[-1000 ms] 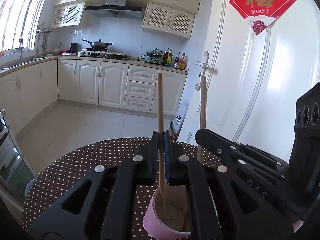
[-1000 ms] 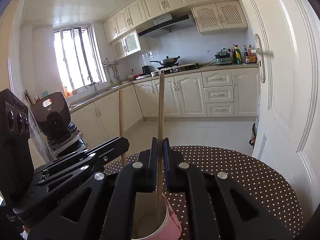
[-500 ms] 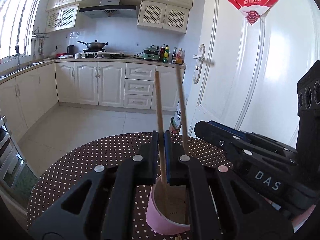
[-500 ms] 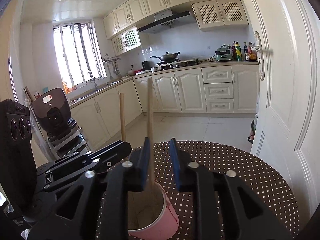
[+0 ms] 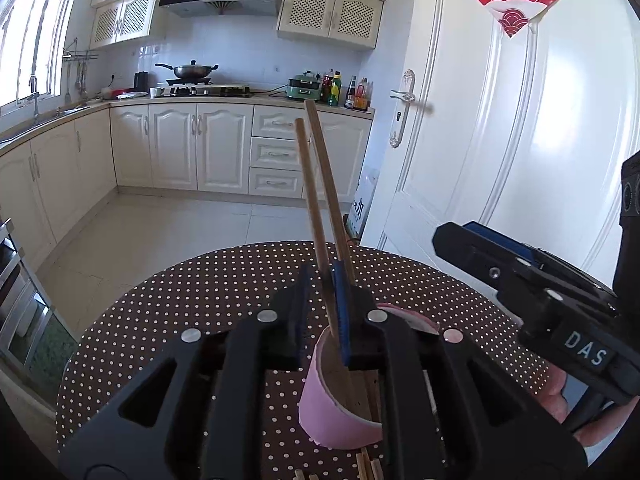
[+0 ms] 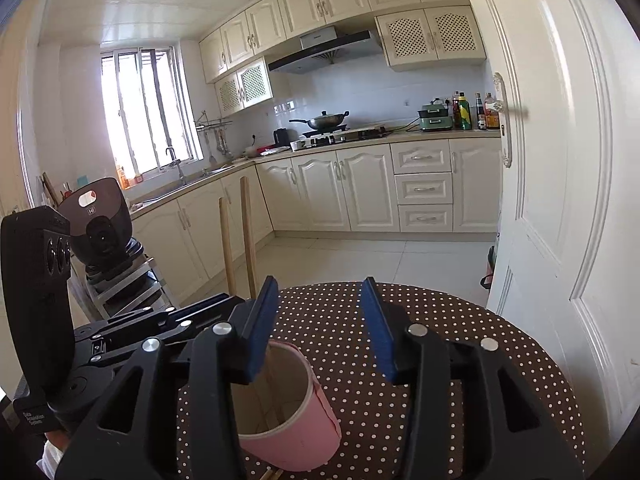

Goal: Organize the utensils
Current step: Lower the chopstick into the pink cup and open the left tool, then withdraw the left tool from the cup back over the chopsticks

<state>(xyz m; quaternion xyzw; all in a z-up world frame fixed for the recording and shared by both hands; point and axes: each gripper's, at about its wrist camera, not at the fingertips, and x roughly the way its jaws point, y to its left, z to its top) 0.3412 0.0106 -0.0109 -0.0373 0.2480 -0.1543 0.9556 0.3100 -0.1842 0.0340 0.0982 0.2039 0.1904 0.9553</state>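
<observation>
A pink cup stands on the dotted round table, also in the right wrist view. Two wooden chopsticks stand in the cup, leaning together; they show in the right wrist view. My left gripper sits over the cup with its jaws a little apart, one chopstick between them and loose. My right gripper is open and empty, just right of the cup; it shows in the left wrist view.
More wooden sticks lie on the table by the cup's base. A white door stands close on the right. Kitchen cabinets and floor lie beyond the table's far edge.
My right gripper opened, let go of its chopstick and drew back to the right. That chopstick now leans in the cup against the other. My left gripper's jaws have eased apart.
</observation>
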